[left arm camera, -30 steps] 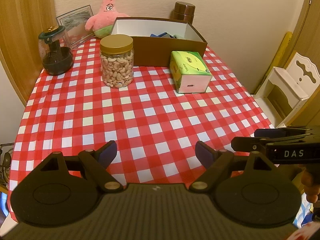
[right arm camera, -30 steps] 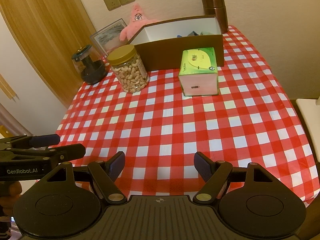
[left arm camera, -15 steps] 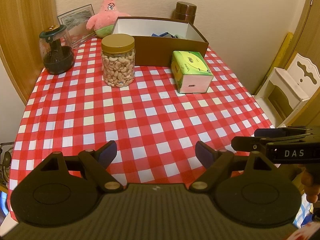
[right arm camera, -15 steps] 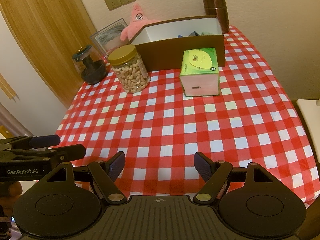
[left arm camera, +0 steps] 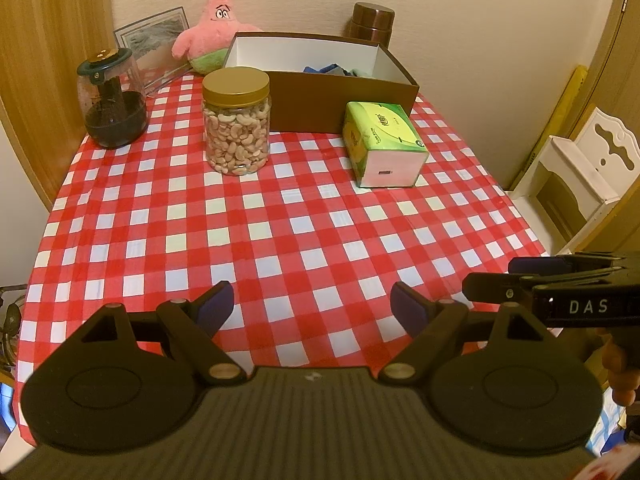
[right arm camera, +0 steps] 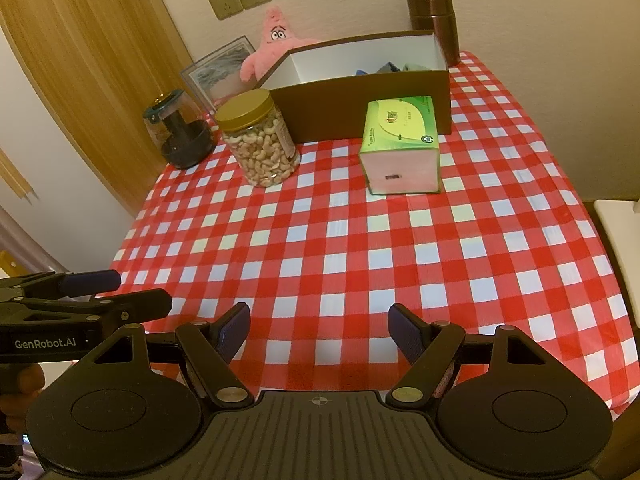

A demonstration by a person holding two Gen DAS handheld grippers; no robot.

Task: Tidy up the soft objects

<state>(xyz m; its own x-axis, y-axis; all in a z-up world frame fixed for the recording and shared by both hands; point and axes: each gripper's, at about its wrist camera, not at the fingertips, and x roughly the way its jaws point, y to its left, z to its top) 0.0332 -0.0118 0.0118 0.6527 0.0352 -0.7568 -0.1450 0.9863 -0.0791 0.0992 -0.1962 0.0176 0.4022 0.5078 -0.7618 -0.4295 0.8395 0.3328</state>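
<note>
A pink star plush (left arm camera: 212,36) (right arm camera: 276,46) leans against the wall behind the brown box (left arm camera: 340,104) (right arm camera: 360,108), which has white inner walls and some blue cloth (left arm camera: 326,69) (right arm camera: 384,68) inside. A green tissue pack (left arm camera: 380,142) (right arm camera: 400,144) lies in front of the box. My left gripper (left arm camera: 312,306) hovers open over the near edge of the checked tablecloth (left arm camera: 280,220), nothing between its fingers. My right gripper (right arm camera: 320,326) is open too, equally empty, beside the left one at the near edge.
A jar of cashews (left arm camera: 236,120) (right arm camera: 260,140) stands left of the box. A dark glass grinder (left arm camera: 112,100) (right arm camera: 178,132) sits at the far left, a picture frame (left arm camera: 154,46) behind it. A brown canister (left arm camera: 372,20) (right arm camera: 434,24) stands behind the box. A white chair (left arm camera: 576,176) is at the right.
</note>
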